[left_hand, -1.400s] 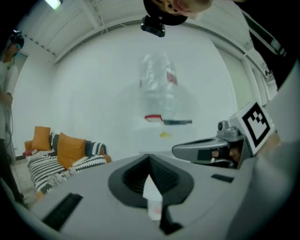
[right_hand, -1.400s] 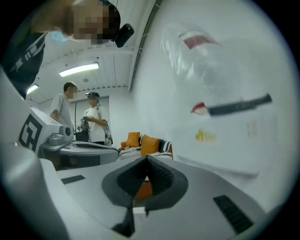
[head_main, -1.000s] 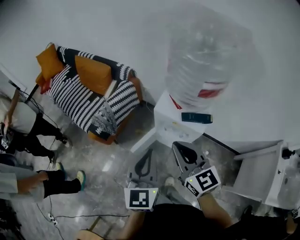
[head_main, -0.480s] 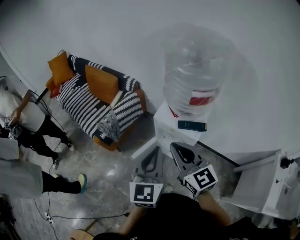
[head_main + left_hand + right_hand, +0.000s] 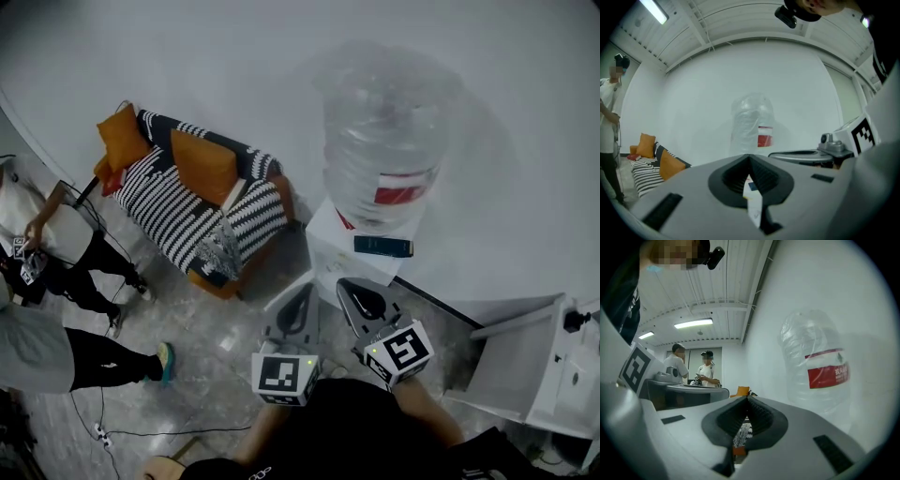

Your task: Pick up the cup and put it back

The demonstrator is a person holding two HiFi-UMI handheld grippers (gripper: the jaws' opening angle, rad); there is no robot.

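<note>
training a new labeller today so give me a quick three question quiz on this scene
1. True or false: the right gripper holds a cup.
2. What colour are the cushions on the striped sofa? A orange, B green, C blue.
3. What stands on top of the white dispenser?

Key:
1. False: its jaws are together on nothing, and no cup is in view.
2. A.
3. A large clear water bottle with a red label.
</note>
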